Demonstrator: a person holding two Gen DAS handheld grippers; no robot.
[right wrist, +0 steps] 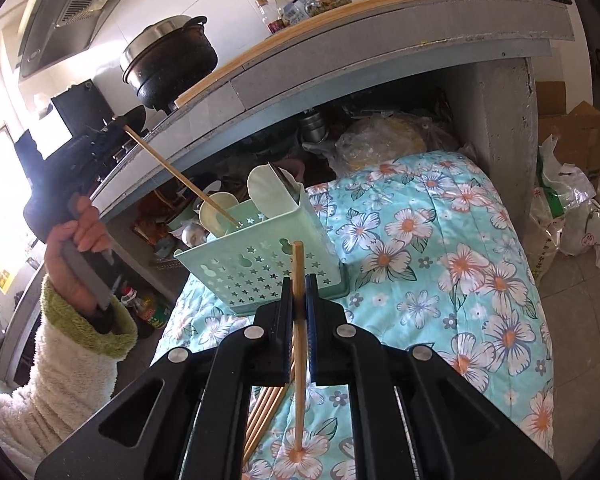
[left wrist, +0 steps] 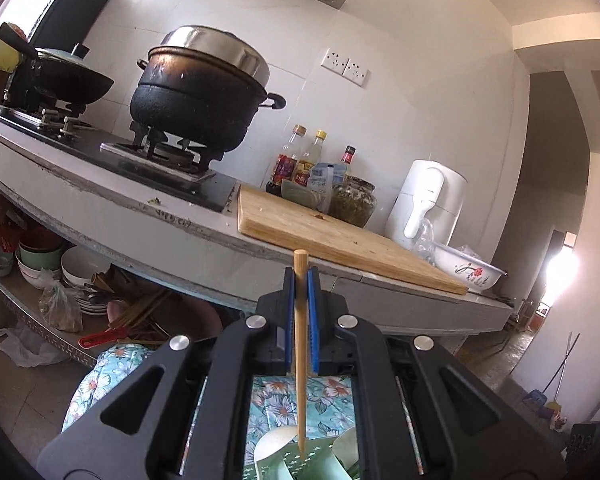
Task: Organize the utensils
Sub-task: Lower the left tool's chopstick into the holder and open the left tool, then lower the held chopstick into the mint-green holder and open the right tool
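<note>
Smooth wooden chopstick (right wrist: 299,320), perforated matt plastic caddy (right wrist: 256,276), quilted floral cloth (right wrist: 440,260), rough concrete counter (right wrist: 380,52)

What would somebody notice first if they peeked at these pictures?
Probably the pale green plastic utensil basket with star-shaped holes, standing on the turquoise flowered quilt. The left gripper dips a thin wooden chopstick into it, and the right gripper grips another wooden chopstick. Up on the counter sits a big blackened pot.

Blackened pot (left wrist: 204,92) on the stove, wooden cutting board (left wrist: 340,236) (bottles (left wrist: 300,160) behind), white kettle (left wrist: 432,204).
</note>
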